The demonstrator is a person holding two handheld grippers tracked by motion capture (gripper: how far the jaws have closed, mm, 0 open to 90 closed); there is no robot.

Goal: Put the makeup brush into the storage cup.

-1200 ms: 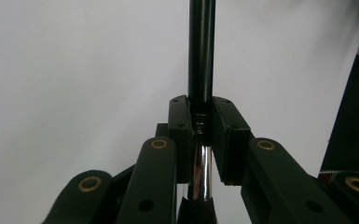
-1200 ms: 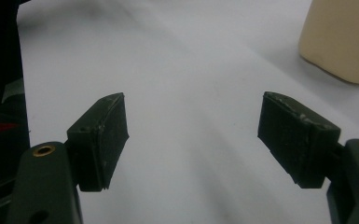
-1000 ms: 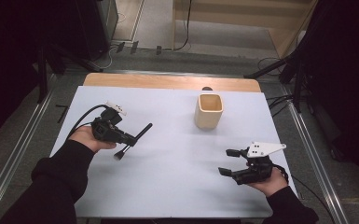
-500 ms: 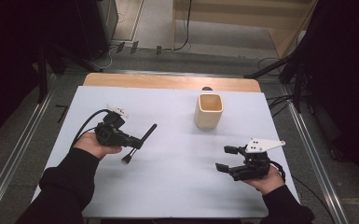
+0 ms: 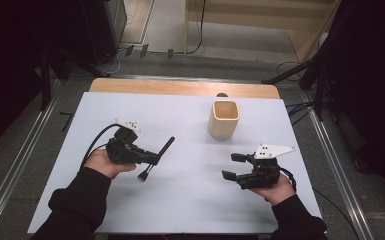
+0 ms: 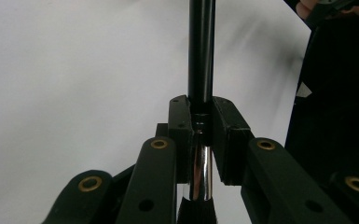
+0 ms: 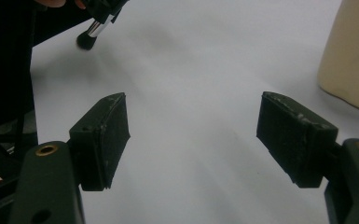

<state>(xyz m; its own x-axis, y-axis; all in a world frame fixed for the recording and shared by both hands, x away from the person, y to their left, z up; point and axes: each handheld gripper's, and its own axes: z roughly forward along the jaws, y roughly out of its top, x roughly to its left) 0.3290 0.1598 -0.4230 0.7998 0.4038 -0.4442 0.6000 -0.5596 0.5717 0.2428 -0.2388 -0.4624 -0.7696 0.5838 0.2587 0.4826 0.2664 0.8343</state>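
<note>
Left tongs [image 5: 152, 157] pinching a makeup brush [image 5: 163, 149] near its ferrule, above the table [image 5: 190, 200], well apart from the cup [image 5: 224, 120]. Right tongs [image 5: 235, 166] spread, holding nothing. Risk: may pivot or slip in so narrow a grip, missing the cup mouth.

The high view looks forward and down from above the person's side onto the whole white table [image 5: 190, 200], with the beige cup [image 5: 224, 120] beyond its middle. The left gripper view sits low and close, facing along a black brush [image 6: 200, 51] away from the cup. The right gripper view, equally low, faces across the table with the cup just at its right edge [image 7: 352, 56], sharing that brush's bristle end [image 7: 87, 39] with the high view [image 5: 142, 176].
</note>
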